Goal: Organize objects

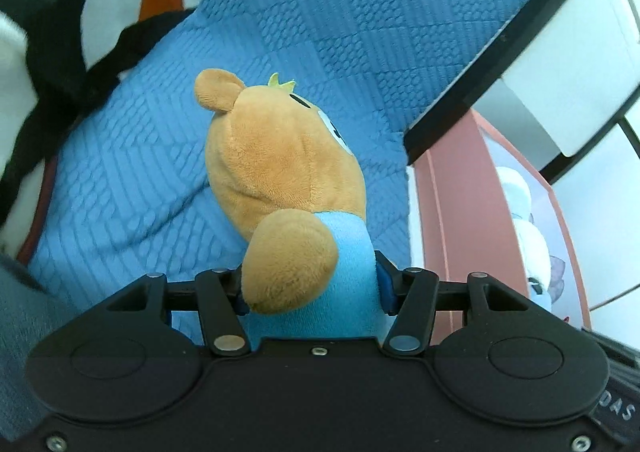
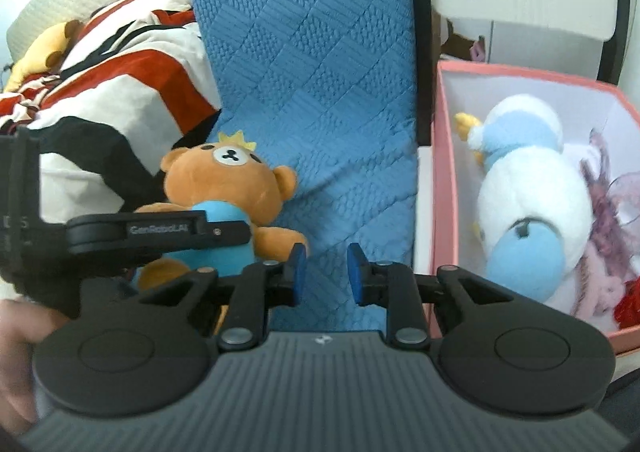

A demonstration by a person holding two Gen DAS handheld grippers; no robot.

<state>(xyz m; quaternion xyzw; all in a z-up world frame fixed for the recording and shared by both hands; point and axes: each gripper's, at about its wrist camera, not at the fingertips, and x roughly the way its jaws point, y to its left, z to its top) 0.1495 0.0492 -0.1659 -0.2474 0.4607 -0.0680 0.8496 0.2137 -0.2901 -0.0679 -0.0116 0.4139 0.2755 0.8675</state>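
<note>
Over the blue quilt (image 1: 320, 11), the left tongs (image 1: 312, 288) are clamped on the bear (image 1: 280, 155) by its light blue body, so it's lifted just off the bed. It's a tan plush with round ears, a little yellow crown and a white muzzle. The right tongs (image 2: 326, 272) are released, blue pads close together with nothing but quilt showing between them. To the right, past the bed's edge, sits a pink box (image 2: 444, 187) with its top open, already holding a white-and-blue duck (image 2: 528, 187) and some purple stuff; some room is left near its left wall. A striped blanket (image 2: 120, 63) crowds the left. "GenRobot.AI" is printed on the left tongs' finger (image 2: 160, 230).
</note>
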